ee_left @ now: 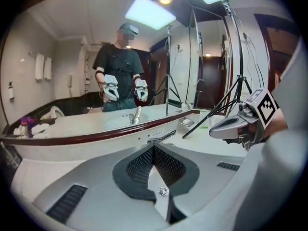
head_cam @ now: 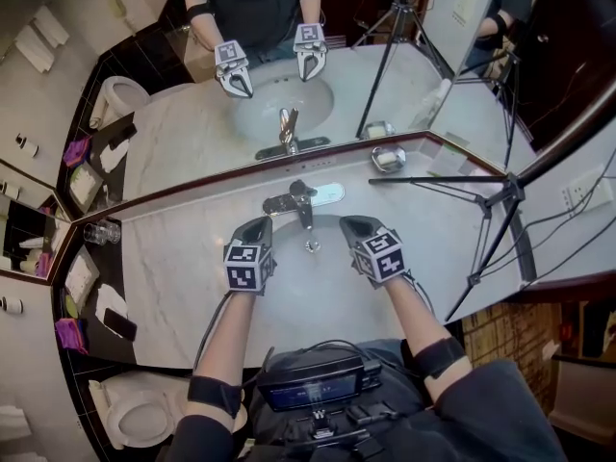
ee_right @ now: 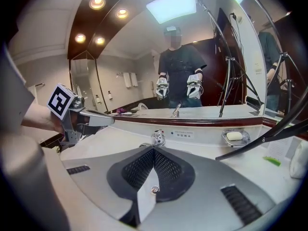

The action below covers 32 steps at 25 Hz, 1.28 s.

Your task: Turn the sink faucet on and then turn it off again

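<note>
Both left gripper [head_cam: 256, 227] and right gripper [head_cam: 353, 224] are clenched empty, so nudging the faucet lever [head_cam: 300, 192] might just slip off.

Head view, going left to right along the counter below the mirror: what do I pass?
Glass → left gripper → faucet → right gripper → tripod. The soap dish is left out, since it sits over the right gripper's span.
</note>
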Available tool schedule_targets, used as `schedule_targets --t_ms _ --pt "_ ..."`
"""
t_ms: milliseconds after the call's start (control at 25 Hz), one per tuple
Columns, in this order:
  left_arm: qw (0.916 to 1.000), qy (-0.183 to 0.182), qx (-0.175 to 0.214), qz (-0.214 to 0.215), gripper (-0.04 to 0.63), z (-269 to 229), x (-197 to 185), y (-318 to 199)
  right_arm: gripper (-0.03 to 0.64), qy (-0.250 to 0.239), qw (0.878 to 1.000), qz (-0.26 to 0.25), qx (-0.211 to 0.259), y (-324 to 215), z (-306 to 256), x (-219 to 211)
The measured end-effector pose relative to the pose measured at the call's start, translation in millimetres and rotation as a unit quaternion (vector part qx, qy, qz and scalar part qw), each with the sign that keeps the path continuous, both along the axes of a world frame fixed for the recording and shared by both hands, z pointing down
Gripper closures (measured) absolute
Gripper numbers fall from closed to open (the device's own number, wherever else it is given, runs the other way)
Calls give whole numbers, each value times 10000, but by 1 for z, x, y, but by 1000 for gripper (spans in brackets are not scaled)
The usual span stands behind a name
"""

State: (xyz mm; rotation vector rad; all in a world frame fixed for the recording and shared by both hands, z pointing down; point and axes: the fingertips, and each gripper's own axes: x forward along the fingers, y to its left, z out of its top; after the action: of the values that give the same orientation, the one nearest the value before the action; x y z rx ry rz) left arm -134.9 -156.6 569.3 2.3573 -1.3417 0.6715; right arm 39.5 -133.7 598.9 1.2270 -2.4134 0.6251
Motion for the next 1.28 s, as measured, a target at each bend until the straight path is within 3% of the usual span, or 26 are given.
schedule_targets --t_ms 240,560,1040,1280 --pt "9980 347 -156 -511 592 4 -32 29 594 60 9999 -98 90 2 -3 5" --pt "9951 367 -9 -920 592 10 -53 56 594 99 9998 -137 142 3 -6 8" --pt "9961 262 21 -843 592 9 -53 59 592 669 9961 -398 405 -4 5 6" --pt "9963 257 -63 -818 592 13 -54 59 514 1333 9847 -949 600 -20 6 -12"
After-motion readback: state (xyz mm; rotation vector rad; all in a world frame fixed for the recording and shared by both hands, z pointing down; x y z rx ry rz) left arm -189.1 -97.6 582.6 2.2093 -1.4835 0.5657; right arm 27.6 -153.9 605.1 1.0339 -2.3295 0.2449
